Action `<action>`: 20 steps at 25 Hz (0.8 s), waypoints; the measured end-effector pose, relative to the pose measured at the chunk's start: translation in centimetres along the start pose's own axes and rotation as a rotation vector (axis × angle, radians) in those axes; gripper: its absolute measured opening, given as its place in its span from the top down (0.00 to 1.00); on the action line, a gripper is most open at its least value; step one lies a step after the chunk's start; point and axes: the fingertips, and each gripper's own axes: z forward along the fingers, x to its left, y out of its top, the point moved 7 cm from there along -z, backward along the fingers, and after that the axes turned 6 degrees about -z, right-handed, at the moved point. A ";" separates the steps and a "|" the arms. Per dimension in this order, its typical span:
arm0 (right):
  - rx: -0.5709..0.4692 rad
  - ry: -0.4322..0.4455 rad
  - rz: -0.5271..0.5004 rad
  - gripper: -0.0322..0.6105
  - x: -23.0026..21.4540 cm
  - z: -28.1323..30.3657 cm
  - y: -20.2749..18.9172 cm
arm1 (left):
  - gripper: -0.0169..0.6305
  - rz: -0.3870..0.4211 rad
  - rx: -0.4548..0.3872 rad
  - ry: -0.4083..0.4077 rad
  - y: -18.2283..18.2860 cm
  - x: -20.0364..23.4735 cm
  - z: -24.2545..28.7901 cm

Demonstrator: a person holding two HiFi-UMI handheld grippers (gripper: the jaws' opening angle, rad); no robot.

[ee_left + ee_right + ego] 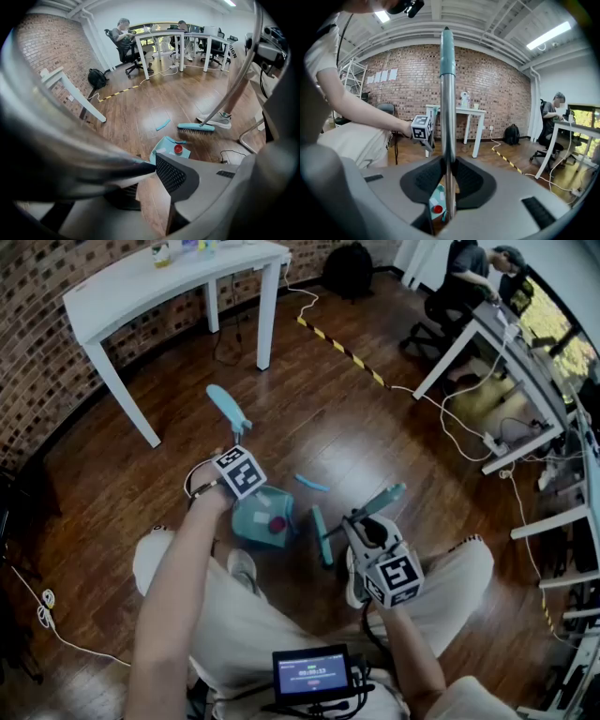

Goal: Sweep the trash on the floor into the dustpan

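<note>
Two grippers in use, both clamped shut. Head view, upper left: white table (178, 282) against the brick wall (56, 268).

Left of centre, the left gripper (154, 165) points steeply down at the wood floor (309, 418). In the left gripper view its jaws are pressed tight on the silver pole of the dustpan handle (70, 140), with no gap showing. The handle's teal grip sticks up above the marker cube (241, 472).

Just right of and below the cube, the teal dustpan (258, 518) sits on the floor. Inside it are a red cap (277, 526) and a pale scrap (161, 150).

Right of the pan, a teal strip (311, 484) lies loose on the floor, apart from the pan. Below it the broom head (322, 535) is down on the floor, just beside the pan's right edge.

Right of centre, the right gripper (449, 174) has its jaws pinching the metal broom stick (449, 117) from both sides, pads touching it. The stick runs up the middle of the right gripper view to a teal tip. The dustpan and red cap show below the jaws.

Upper right of the head view: white desks (511, 362), cables, and a seated person (469, 277).
</note>
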 end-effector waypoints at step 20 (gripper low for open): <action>-0.104 0.016 0.041 0.80 -0.2 -1.6 2.9 | 0.82 -0.001 -0.001 -0.005 0.2 -0.2 -0.1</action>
